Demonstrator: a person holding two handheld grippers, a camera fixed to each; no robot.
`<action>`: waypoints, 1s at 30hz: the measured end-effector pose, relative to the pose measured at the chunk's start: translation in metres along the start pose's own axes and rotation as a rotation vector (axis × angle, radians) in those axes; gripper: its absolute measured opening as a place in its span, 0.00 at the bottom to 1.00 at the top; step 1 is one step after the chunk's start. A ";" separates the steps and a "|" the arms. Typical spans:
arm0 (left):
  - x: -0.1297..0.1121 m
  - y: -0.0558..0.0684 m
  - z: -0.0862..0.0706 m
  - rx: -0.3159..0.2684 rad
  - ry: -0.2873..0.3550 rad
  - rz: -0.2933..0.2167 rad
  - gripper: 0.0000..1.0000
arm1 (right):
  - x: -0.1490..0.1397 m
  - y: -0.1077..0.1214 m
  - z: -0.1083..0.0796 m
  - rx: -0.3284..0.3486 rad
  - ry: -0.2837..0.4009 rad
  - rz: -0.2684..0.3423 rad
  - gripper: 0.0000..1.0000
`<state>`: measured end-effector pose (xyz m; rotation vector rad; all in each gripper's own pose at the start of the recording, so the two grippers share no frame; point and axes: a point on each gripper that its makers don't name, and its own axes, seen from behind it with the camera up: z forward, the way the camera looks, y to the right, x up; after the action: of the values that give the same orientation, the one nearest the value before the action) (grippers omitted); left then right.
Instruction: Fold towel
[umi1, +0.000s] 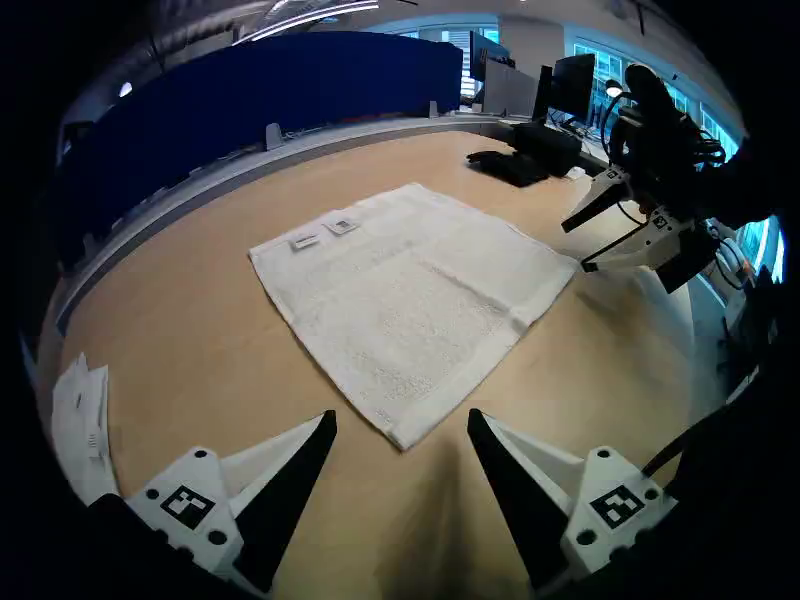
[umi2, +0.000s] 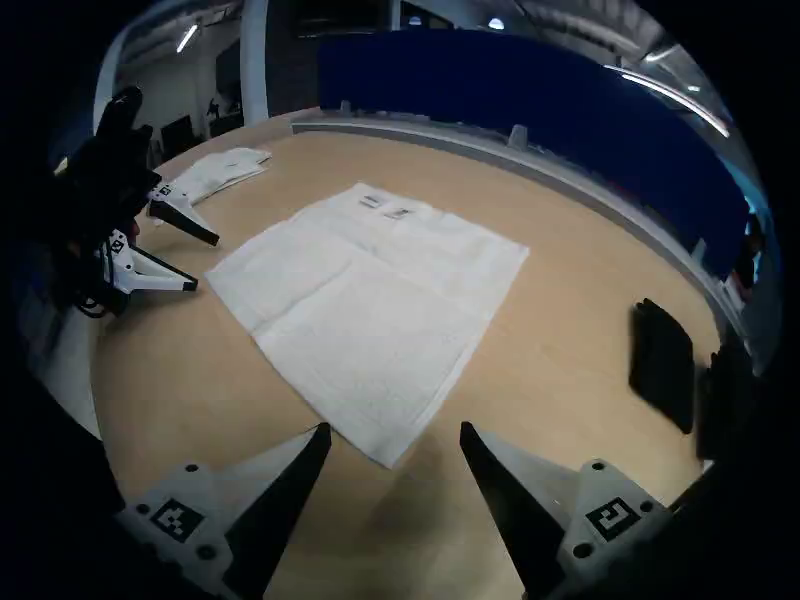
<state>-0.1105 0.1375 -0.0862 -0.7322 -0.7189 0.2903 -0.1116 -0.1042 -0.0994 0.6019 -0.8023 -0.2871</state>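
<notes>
Left gripper view, starting at the far left: one white stack (umi1: 80, 420) on the wooden table (umi1: 180, 340), cut off at the edge, and I can't tell whether it's paper or cloth. Next, the left gripper (umi1: 400, 415), with two black-tipped fingers spread wide and nothing between them. One towel (umi1: 410, 290) lies flat and white at mid-table, turned like a diamond. Its near corner points into the gap between those fingertips, just ahead of them and untouched. There are two small tags (umi1: 322, 234) near its far-left edge, too small to read. A blue partition (umi1: 260, 90) runs behind. To the right sit two monitors (umi1: 575, 85), dark and partly cut off. Far right is the right gripper (umi1: 575, 248), its jaws parted and empty, hovering just beside the towel's right corner. The hand holding it is lost in shadow.

Now the right gripper view, left to right. The left gripper (umi2: 205, 263) sits at the left edge with its fingers apart, near the towel's left corner, and the holder is dark and hard to make out. In the centre the towel's (umi2: 370, 310) near corner reaches in between the right gripper's (umi2: 394, 427) widely spread fingers, and nothing is clamped. On the right is one black pad (umi2: 660, 365), and more dark shapes beyond it are unclear.
</notes>
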 end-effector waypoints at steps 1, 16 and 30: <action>-0.001 0.001 0.001 -0.003 -0.008 0.002 0.97 | -0.001 0.000 0.001 0.001 -0.002 0.001 0.99; -0.012 0.004 0.007 0.001 -0.069 0.013 0.92 | -0.018 -0.007 0.007 0.018 -0.042 -0.005 0.80; -0.011 0.010 0.006 0.004 -0.082 0.012 0.77 | -0.017 -0.005 0.011 0.026 -0.041 0.026 0.57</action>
<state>-0.1229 0.1426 -0.0958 -0.7240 -0.7910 0.3343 -0.1313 -0.1047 -0.1064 0.6109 -0.8540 -0.2661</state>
